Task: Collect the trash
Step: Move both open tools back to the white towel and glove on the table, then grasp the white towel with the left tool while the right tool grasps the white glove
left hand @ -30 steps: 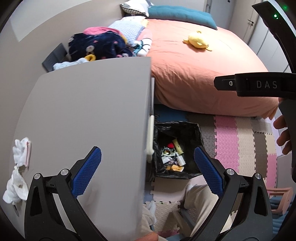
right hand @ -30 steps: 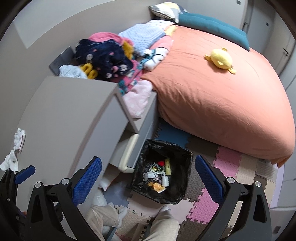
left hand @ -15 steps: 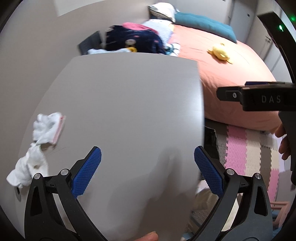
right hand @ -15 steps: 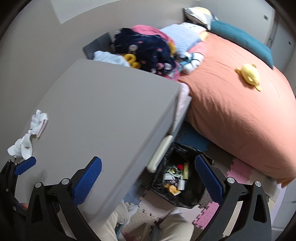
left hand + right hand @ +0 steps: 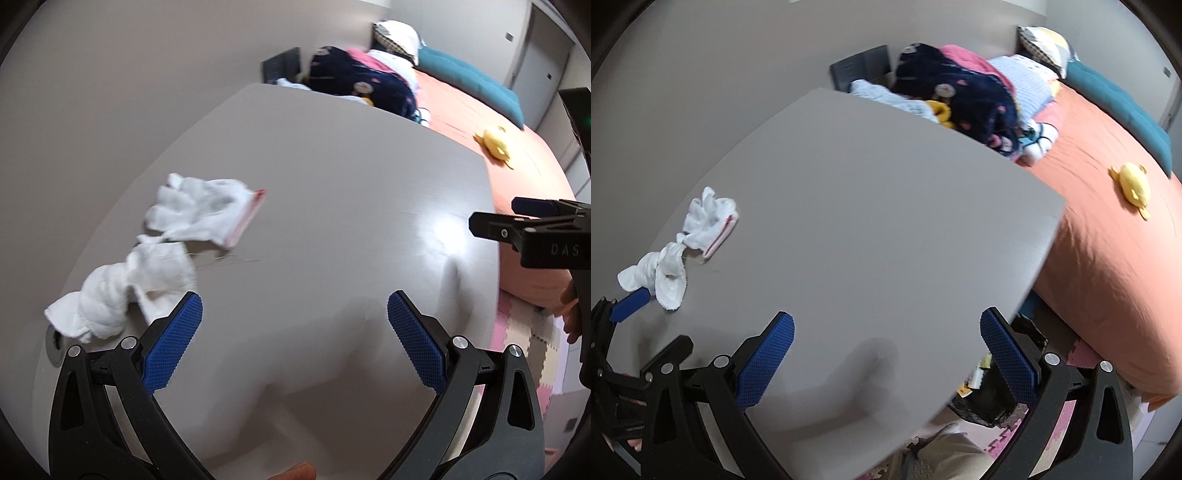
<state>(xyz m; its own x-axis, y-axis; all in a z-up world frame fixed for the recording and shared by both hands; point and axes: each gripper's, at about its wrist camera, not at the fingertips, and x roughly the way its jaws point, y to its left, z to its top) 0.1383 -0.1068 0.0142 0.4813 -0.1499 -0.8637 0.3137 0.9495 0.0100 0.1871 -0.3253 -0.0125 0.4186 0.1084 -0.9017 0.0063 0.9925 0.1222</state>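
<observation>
Crumpled white tissues (image 5: 147,254), pink-edged, at 10 o'clock on grey tabletop (image 5: 332,206); orange bed (image 5: 1108,240) at 2 o'clock. Left gripper (image 5: 294,343), right gripper (image 5: 886,352): jaws wide, empty.

Black plastic gripper frames (image 5: 295,343), silver screws, blue textured jaws, "DAS" marking on right gripper (image 5: 532,229).

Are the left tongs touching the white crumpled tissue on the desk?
Cannot tell. In the left wrist view the left tongs stand open; one fingertip overlaps the white tissue.
</observation>
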